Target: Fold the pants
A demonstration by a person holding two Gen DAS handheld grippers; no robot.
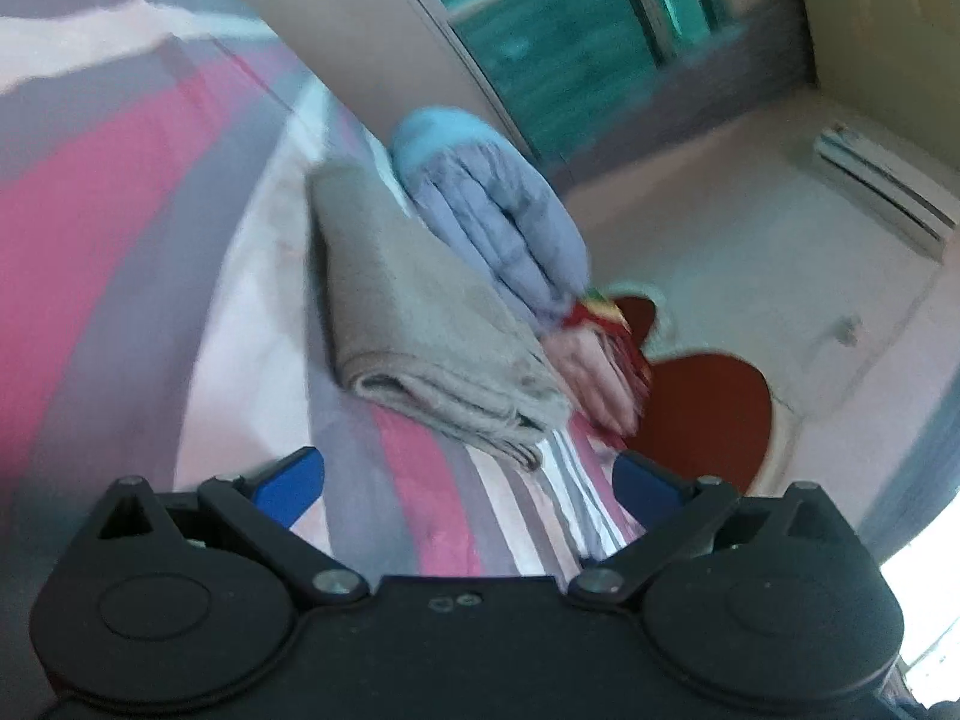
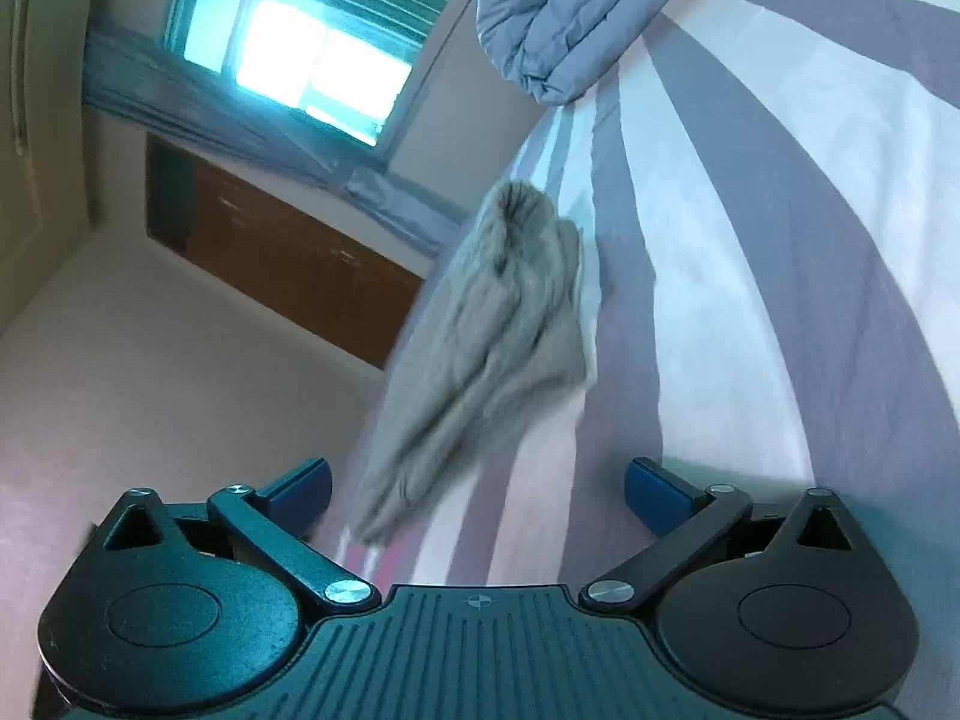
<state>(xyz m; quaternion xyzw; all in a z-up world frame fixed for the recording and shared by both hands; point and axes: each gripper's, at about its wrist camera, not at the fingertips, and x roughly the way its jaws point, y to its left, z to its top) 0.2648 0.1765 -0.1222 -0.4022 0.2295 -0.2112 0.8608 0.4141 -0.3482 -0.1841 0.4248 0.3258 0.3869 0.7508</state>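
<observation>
The grey-beige pants (image 1: 420, 324) lie folded into a thick bundle on the striped bedsheet (image 1: 120, 276). In the right wrist view the pants (image 2: 498, 336) lie bunched near the bed's edge on the sheet (image 2: 780, 300). My left gripper (image 1: 468, 486) is open and empty, a short way back from the folded bundle. My right gripper (image 2: 477, 492) is open and empty, with the pants just ahead between its blue fingertips (image 2: 303, 492). Both views are tilted and blurred.
A folded blue-grey quilt (image 1: 504, 210) lies beside the pants, also at the top of the right wrist view (image 2: 570, 18). A pink and red cloth (image 1: 600, 360) lies by it. A red floor mat (image 1: 714, 414), a window (image 2: 318, 48) and a wooden cabinet (image 2: 282, 252) lie off the bed.
</observation>
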